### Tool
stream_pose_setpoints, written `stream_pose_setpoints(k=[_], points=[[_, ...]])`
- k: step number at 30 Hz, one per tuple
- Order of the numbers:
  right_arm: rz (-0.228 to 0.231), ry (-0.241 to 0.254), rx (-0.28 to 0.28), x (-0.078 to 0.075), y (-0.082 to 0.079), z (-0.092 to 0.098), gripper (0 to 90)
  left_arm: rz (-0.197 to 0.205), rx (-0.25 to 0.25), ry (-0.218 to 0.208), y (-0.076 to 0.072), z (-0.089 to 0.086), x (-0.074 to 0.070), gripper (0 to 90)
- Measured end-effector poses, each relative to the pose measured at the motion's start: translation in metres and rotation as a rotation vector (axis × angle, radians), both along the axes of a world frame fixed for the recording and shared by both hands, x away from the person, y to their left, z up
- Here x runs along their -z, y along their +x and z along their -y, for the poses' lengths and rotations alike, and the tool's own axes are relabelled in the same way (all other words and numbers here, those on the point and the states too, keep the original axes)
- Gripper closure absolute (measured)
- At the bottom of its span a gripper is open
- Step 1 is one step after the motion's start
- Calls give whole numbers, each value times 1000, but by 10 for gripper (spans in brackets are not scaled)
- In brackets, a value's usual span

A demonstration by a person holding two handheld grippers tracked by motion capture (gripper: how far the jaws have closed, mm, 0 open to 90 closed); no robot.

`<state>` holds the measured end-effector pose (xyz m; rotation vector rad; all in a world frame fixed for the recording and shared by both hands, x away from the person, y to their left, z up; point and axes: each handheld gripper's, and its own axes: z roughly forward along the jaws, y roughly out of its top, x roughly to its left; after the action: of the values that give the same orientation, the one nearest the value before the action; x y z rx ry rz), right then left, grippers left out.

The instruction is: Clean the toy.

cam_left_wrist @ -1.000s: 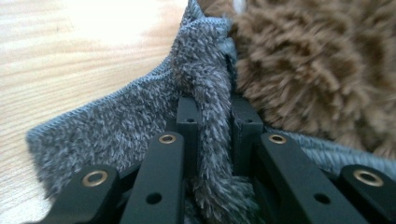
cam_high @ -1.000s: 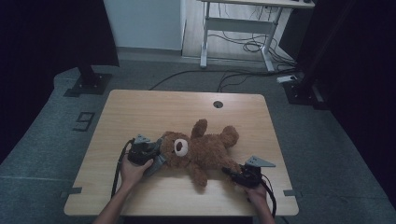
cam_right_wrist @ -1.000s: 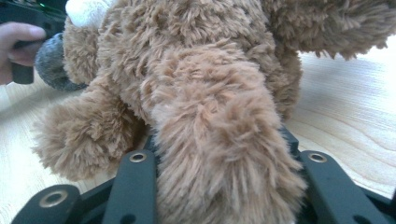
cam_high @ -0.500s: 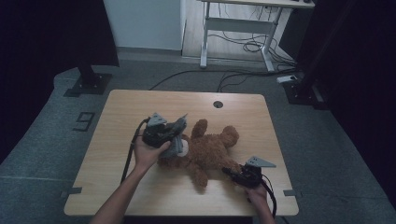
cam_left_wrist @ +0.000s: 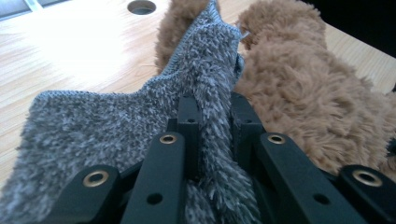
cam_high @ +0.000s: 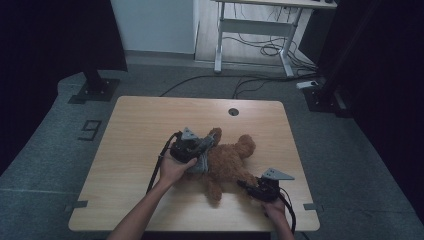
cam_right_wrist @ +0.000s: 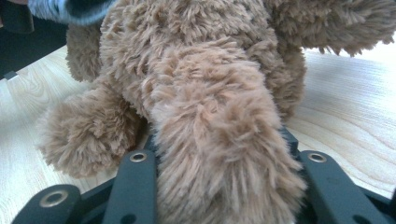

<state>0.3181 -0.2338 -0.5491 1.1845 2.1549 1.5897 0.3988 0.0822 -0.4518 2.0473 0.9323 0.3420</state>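
Cloth now rides over the bear: our left gripper (cam_high: 202, 145), pinching the shaggy grey cloth (cam_left_wrist: 140, 116), has swung up from beside the fluffy brown teddy bear (cam_high: 227, 162) on the wooden table (cam_high: 145, 125), while our right gripper (cam_high: 250, 186) clamps its leg, ready for draping.

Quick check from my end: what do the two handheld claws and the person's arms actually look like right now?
Both claws are black. The left claw and right claw each carry a grey three-cornered plate on top and trail a black cable toward the table's near edge. Up close, the black jaws of the left claw are flat bars with brass-coloured rivets and small holes. The forearms are bare, no sleeves visible.
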Motion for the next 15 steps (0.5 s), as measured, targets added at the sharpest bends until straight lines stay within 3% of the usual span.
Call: stream_pose_setpoints(k=[7,15], points=[[-4,-13,2,1,0,0,577,-20,-92,-7,12,-32,1,778],[-1,-14,12,1,-1,0,577,-68,-195,-33,11,-84,28,779]])
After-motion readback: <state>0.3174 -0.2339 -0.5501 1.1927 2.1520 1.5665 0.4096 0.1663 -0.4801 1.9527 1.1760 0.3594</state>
